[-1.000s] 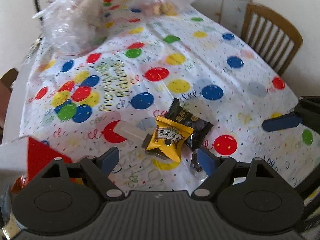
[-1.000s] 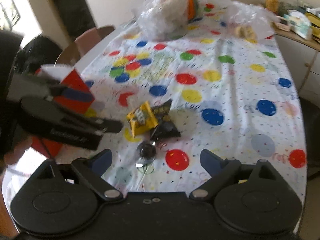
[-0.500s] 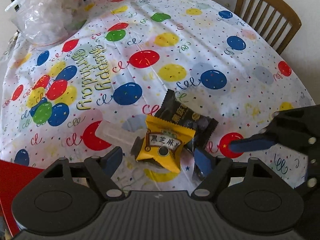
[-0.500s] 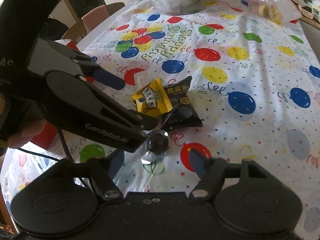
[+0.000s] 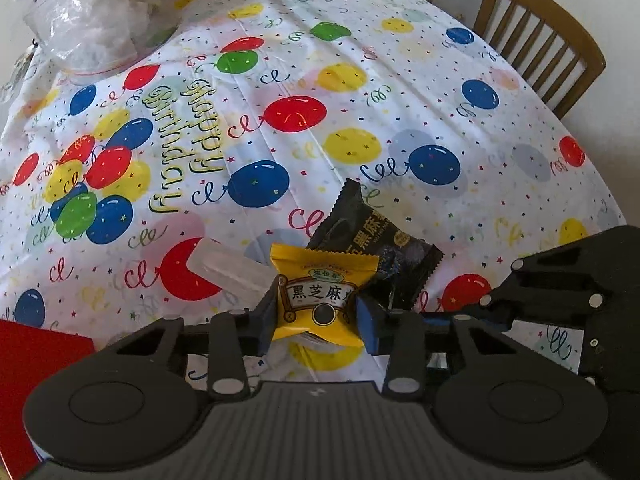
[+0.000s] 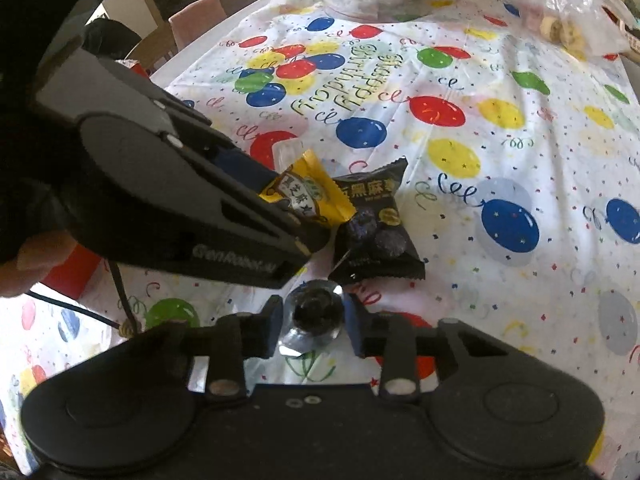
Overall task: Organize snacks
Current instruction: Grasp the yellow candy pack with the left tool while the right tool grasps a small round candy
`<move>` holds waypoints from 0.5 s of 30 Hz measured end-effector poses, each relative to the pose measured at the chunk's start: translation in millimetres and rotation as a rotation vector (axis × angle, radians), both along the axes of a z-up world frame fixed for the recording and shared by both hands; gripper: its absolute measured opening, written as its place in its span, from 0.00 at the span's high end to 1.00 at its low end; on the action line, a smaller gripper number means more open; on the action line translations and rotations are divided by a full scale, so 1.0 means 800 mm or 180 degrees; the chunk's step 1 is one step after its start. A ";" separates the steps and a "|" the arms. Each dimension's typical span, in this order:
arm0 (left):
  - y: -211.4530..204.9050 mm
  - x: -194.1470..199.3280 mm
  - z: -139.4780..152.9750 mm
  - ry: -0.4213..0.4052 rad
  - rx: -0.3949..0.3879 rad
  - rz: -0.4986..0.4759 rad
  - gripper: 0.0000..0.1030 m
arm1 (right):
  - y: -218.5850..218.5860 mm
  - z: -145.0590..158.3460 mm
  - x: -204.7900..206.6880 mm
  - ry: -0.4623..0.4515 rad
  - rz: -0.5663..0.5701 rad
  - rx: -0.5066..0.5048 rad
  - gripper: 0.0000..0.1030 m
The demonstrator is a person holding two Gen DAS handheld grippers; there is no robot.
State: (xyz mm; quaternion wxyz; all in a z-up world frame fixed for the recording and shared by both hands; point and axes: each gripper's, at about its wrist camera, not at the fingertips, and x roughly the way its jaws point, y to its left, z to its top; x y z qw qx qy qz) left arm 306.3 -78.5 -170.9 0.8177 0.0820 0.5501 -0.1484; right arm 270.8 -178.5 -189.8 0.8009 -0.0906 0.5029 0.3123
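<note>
A yellow snack packet (image 5: 318, 298) lies on the balloon tablecloth (image 5: 360, 92), and my left gripper (image 5: 318, 312) is shut on it; it also shows in the right wrist view (image 6: 308, 196). A black snack packet (image 5: 376, 248) lies just behind it, touching it (image 6: 374, 220). A clear wrapped stick (image 5: 228, 268) lies to its left. My right gripper (image 6: 314, 316) is shut on a round dark candy in clear wrap (image 6: 314, 312) low over the table. The right gripper's body shows at the right of the left wrist view (image 5: 560, 296).
A red box (image 5: 36, 364) stands at the near left table edge. Clear plastic bags of snacks (image 5: 100, 16) sit at the far end. A wooden chair (image 5: 540, 36) stands at the far right, other chairs (image 6: 208, 16) on the opposite side.
Both grippers moved forward and down to the snack pile. The left closed on the yellow packet. The right closed on the round dark candy.
</note>
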 end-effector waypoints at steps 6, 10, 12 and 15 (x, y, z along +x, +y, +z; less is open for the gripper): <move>0.007 -0.005 0.006 -0.0035 -0.0036 0.0125 0.67 | -0.005 0.003 -0.002 0.0022 -0.0053 0.0052 0.77; 0.013 -0.012 0.008 -0.0046 -0.0060 0.0215 0.67 | -0.011 0.008 -0.009 0.0023 -0.0115 0.0077 0.77; 0.016 -0.017 0.010 -0.0053 -0.0075 0.0240 0.67 | -0.015 0.011 -0.013 0.0019 -0.0147 0.0099 0.77; 0.021 -0.025 0.013 -0.0074 -0.0104 0.0287 0.68 | -0.019 0.018 -0.020 -0.0008 -0.0194 0.0110 0.77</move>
